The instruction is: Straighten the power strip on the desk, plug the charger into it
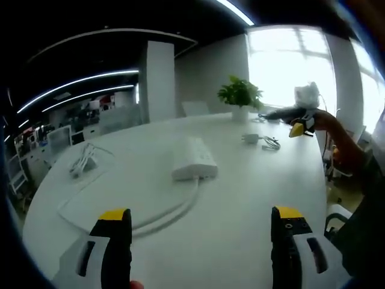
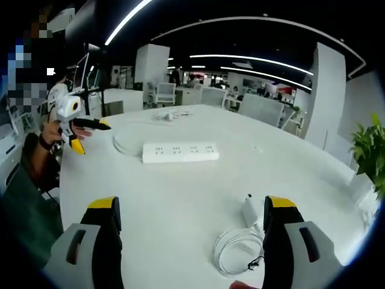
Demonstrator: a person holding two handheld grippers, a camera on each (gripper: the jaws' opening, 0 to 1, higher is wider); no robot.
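The left gripper (image 1: 201, 241), jaws wide apart and holding nothing, hovers short of the power strip (image 1: 194, 159), whose cable (image 1: 162, 214) loops toward it; a snag there could drag the strip askew. Right of the strip, the charger (image 2: 249, 211) lies beside its coiled cord (image 2: 237, 250), between the empty, wide-open right gripper (image 2: 191, 241); the cord could tangle.

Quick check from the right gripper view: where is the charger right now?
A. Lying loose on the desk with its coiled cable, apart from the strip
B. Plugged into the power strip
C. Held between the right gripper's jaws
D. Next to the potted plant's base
A: the charger lies on the desk beside its coiled cable, well apart from the power strip, and the right gripper stands open around nothing.
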